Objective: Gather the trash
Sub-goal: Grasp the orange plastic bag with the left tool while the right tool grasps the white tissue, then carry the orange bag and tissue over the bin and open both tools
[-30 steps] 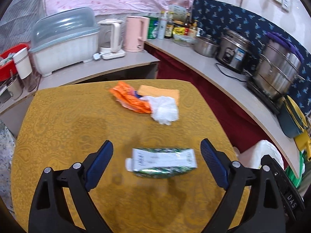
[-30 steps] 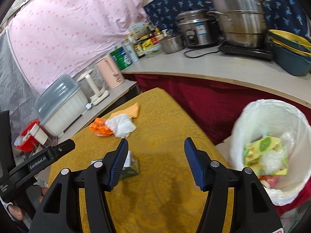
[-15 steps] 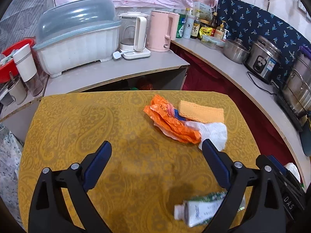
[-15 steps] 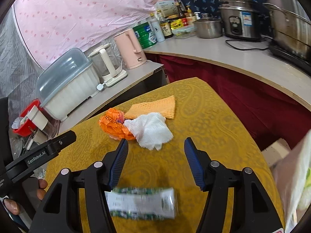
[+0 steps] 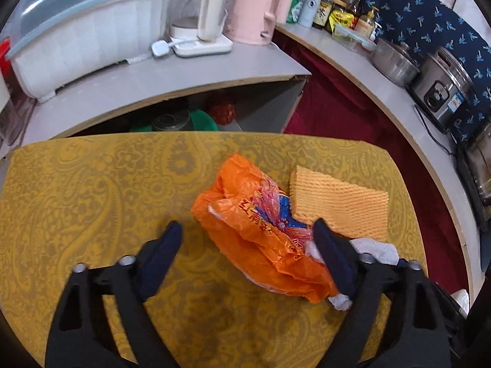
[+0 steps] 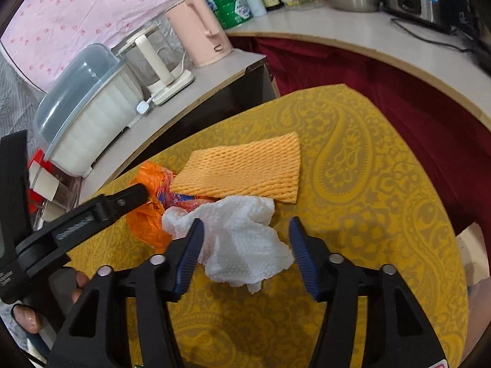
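Wrapper: we have the orange plastic bag (image 5: 260, 239) lying between the pads of the left gripper (image 5: 248, 254), its long axis running slantwise from far-left to near-right across the yellow paisley tablecloth (image 5: 92, 199).
Left gripper: jaws have just been closing, and the bag sits between them, nearer the right-hand pad; we judge that pad to be brushing the bag's edge, while the other pad stands clear of it, so no grip yet.
Tissue: the crumpled white paper towel (image 6: 242, 239) sits squarely between the fingers of the right gripper (image 6: 245, 254), a touch nearer the left-hand pad.
Right gripper: jaws have just been closing, half-narrowed; we see a gap on the right-hand side of the tissue, so it is not clamped.
Nearer hand: each hand has its own piece; left to the bag, right to the tissue.
Neighbours: the orange foam net sleeve (image 6: 245, 168) lies flat just beyond both, touching the tissue and the bag.
Look of the bag: crinkled, glossy, printed in red and blue; we expect it to crumple and slide.
Look of the tissue: soft, bunched, light.
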The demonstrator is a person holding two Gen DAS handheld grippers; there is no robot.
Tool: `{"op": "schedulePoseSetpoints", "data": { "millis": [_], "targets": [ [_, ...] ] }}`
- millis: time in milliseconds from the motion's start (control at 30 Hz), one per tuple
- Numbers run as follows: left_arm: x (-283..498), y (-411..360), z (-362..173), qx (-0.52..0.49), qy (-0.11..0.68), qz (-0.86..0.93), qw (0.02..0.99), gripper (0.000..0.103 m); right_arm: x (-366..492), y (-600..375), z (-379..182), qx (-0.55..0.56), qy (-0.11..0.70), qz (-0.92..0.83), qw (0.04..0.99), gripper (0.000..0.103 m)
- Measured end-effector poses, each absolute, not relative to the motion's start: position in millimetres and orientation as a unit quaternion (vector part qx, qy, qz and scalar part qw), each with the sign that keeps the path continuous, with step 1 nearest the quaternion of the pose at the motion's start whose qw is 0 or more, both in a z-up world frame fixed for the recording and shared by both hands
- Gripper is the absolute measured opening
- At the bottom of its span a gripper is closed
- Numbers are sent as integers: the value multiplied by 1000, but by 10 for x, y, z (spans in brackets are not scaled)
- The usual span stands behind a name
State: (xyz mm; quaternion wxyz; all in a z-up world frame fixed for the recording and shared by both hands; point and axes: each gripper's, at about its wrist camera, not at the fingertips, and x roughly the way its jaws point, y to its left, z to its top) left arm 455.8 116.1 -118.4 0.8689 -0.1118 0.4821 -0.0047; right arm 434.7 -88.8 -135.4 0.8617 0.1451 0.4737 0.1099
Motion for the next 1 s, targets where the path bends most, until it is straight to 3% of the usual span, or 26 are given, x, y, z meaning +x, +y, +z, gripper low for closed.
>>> {"op": "schedulePoseSetpoints", "data": {
  "millis": [67,133,200,267,633,1000],
  "targets": [
    [4581,1128,-1253,-110,495,-20,862,48,4348,-850,-1386,135,483,117,857,32],
    [4539,1095,-1297,-104,501,-28,859,34,4323,-821,-1400,130,488,124,854,16],
    [4471,1064,-1303,-95,499,-31,861,27,4251,-825,-1423,128,493,128,851,7],
    [4382,1042,-1291,-87,497,-33,862,10,4152,-853,-1434,133,493,129,850,4],
    [3637,999,-1108,-85,491,-44,866,5,3390,-1110,-1175,164,465,127,861,2],
    [3181,917,-393,-89,433,-54,896,5,2780,-1703,-549,202,392,92,893,2]
  ]
}}
